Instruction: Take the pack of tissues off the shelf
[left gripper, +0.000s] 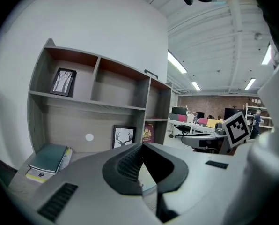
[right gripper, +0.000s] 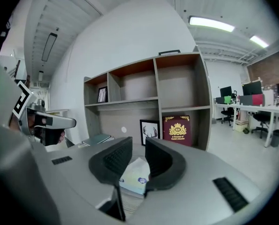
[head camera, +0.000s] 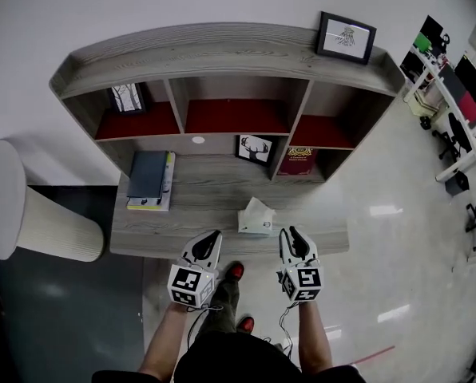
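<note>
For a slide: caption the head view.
Left gripper and right gripper poised near the tissue pack on the grey shelf.

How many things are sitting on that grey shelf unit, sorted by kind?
Framed pictures: 3
Maroon book: 1
Stack of books: 1
Pack of tissues: 1
Total: 6
</note>
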Motion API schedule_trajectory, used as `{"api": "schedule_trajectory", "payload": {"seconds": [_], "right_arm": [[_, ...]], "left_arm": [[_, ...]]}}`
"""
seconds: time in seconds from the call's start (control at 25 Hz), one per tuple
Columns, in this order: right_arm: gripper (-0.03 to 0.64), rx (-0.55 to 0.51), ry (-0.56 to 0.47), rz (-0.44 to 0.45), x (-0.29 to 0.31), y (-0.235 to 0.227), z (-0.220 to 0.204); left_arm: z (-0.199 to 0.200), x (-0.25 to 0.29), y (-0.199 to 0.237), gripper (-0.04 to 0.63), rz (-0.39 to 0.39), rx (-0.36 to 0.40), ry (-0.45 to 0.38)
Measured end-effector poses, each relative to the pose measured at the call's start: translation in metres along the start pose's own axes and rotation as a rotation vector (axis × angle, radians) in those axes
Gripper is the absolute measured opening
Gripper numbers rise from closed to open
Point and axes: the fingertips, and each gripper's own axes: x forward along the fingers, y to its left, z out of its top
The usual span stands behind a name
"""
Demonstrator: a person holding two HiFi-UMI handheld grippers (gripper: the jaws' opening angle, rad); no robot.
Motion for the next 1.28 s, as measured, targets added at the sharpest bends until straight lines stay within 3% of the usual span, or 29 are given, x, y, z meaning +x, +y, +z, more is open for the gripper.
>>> {"api": "schedule_trajectory", "payload": {"seconds": [0.2,0.56,1.28], "right_arm": [[0.06,-0.014,-0.076,-0.009,-0.034,0.008,0.033],[0.046,-0.05,-0.152,0.005,-0.093,0.033,0.061],[0.046,-0.069,-0.149,0.0,-0.174,0.047,0.042]], "left_arm": [[0.024,-0.024,-0.018,0.008,-0.001,0.026,-0.053],[0.051,-0.067,-0.048,0.008,0.0,0.085,-0.122],[0.033,-0.121,-0.092,0.008,-0.016,0.112,-0.118]]}}
